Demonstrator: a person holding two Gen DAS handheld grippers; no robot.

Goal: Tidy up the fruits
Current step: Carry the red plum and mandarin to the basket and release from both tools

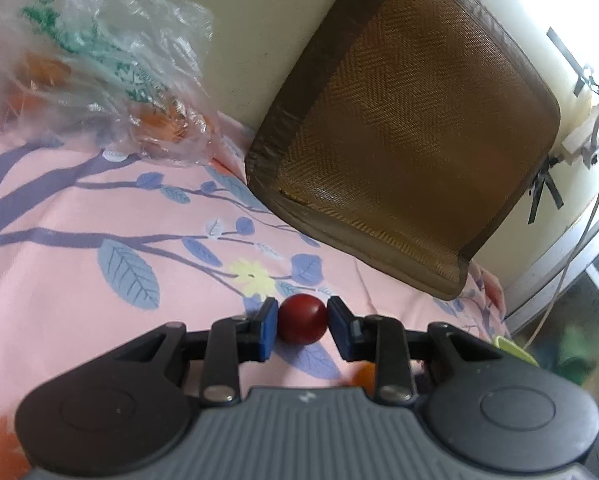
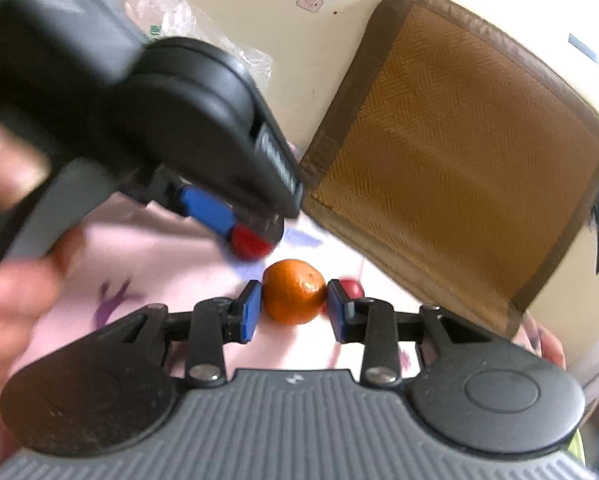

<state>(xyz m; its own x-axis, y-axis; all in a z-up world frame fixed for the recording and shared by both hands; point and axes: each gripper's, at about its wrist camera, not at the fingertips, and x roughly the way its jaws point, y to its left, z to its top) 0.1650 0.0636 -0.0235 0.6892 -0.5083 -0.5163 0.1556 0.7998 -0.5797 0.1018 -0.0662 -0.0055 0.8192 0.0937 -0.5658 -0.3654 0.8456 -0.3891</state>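
Observation:
A small dark-red round fruit (image 1: pixel 302 322) sits between the blue pads of my left gripper (image 1: pixel 302 309), which is shut on it just above the pink floral sheet (image 1: pixel 79 288). In the right wrist view, my right gripper (image 2: pixel 294 294) is shut on an orange mandarin (image 2: pixel 294 296), its pads pressing both sides. My left gripper (image 2: pixel 253 236) shows there too, blurred, up and to the left, with the red fruit (image 2: pixel 248 243) at its tip. A second red fruit (image 2: pixel 354 287) peeks out behind the right pad. A clear plastic bag (image 1: pixel 99 68) holding orange fruits lies at the far left.
A brown woven cushion (image 1: pixel 411 128) leans against the cream wall, close behind both grippers. A person's hand (image 2: pixel 7 272) fills the left edge of the right wrist view. A green thing (image 1: pixel 515 350) and a cable (image 1: pixel 567 264) lie by the sheet's right edge.

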